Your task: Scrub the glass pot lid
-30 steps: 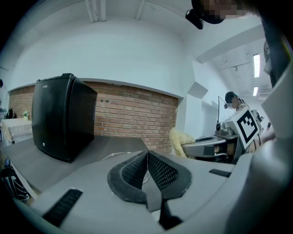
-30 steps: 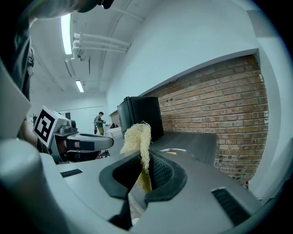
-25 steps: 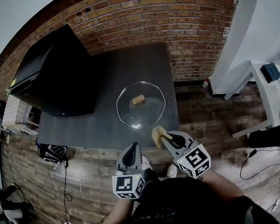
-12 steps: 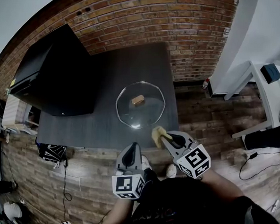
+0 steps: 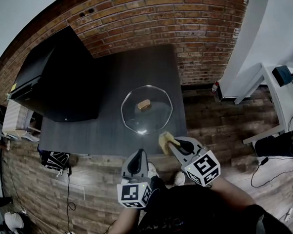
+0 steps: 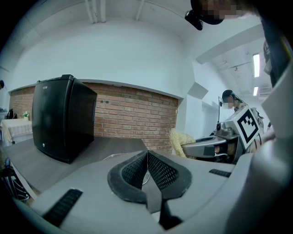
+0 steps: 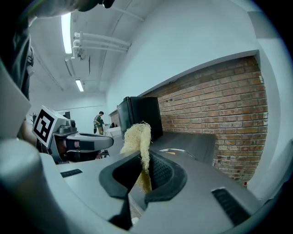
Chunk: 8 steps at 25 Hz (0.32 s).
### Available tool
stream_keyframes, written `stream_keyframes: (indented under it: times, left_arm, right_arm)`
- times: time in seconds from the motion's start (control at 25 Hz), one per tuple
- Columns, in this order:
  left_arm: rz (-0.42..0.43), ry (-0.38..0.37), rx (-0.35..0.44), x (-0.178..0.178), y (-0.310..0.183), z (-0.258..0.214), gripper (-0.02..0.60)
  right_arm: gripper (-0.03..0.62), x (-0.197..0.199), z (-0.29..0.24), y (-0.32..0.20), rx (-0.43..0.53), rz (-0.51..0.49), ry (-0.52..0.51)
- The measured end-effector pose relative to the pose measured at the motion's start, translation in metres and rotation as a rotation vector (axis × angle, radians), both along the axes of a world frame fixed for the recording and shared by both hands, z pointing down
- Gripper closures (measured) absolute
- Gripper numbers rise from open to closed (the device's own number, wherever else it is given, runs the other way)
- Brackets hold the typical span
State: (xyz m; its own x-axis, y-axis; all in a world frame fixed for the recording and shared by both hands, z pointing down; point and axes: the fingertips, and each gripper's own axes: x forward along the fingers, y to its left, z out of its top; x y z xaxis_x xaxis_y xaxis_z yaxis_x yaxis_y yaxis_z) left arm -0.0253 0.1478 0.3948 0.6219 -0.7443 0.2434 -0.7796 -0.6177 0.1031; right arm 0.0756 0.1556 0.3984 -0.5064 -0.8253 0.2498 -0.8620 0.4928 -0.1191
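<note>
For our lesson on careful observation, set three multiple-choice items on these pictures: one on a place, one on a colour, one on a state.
1. Where does the round glass pot lid lie?
A. flat on the dark grey table
B. on a shelf
C. inside a sink

2. What colour is the fibrous scrubber?
A. blue
B. pale yellow
C. red

3. How do the left gripper's jaws stand?
A. wide apart
B. clamped on the lid
C. together, with nothing between them

Answers:
1 A: the head view shows the lid resting on the tabletop.
2 B: the right gripper view shows pale yellow fibres pinched in the right gripper.
3 C: the left gripper view shows the pads meeting, empty.
</note>
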Motion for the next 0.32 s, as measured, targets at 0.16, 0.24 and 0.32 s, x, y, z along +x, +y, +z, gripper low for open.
stream_keyframes:
  times: [0.16,0.24,0.32]
  left_arm:
    - [-0.001,-0.001,0.001,-0.0022,0.001,-0.0009,0.548]
    - [-0.002,-0.001,0.001,-0.0036,0.0011,-0.0012,0.548]
    - [-0.003,0.0,0.001,-0.005,0.001,-0.0014,0.548]
  right_arm:
    - [0.548,-0.0023,-0.0013,0.0006,0.002,-0.001,0.0]
    - [0.548,-0.0036,-0.0017,0.0007,0.002,-0.002,0.0]
    - [0.548,-0.0049,-0.0019,0.0005,0.001,-0.003,0.001]
